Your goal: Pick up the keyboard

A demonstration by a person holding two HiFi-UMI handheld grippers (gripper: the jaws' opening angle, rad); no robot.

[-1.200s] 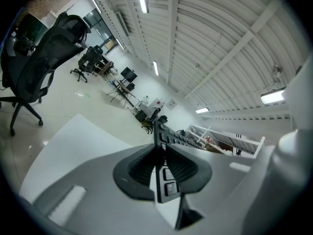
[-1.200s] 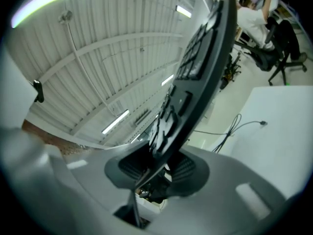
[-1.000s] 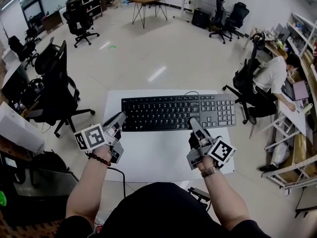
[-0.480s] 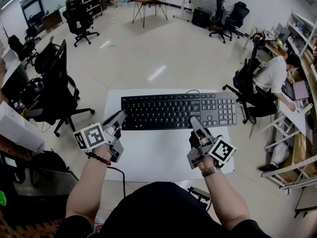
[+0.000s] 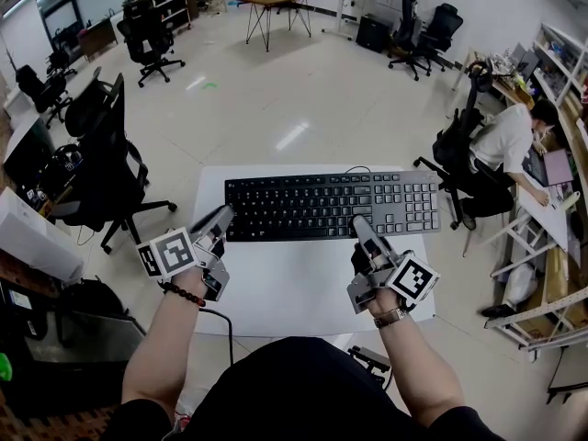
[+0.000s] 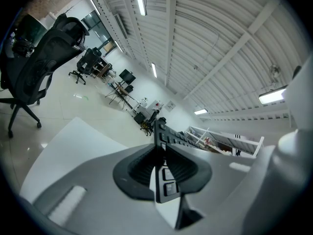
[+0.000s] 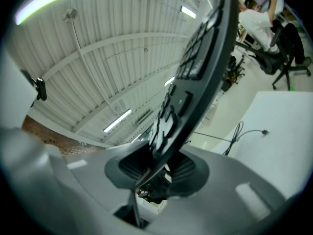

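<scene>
A black and grey keyboard [image 5: 331, 206] is held above the white table [image 5: 294, 283], level across the head view. My left gripper [image 5: 225, 217] is shut on its near left corner, and the left gripper view shows the keyboard's edge [image 6: 161, 146] clamped between the ribbed pads [image 6: 142, 166]. My right gripper [image 5: 360, 227] is shut on the front edge right of the middle. Its own view shows the keyboard [image 7: 195, 77] running up and away from between the pads [image 7: 188, 168], which press on it. A thin cable [image 5: 356, 169] leaves the keyboard's far edge.
Black office chairs stand left [image 5: 106, 145] and right [image 5: 455, 154] of the table. A person [image 5: 510, 141] sits at a desk on the right. A wooden table [image 5: 276, 3] and more chairs [image 5: 418, 30] stand far back. Light floor lies beyond the table.
</scene>
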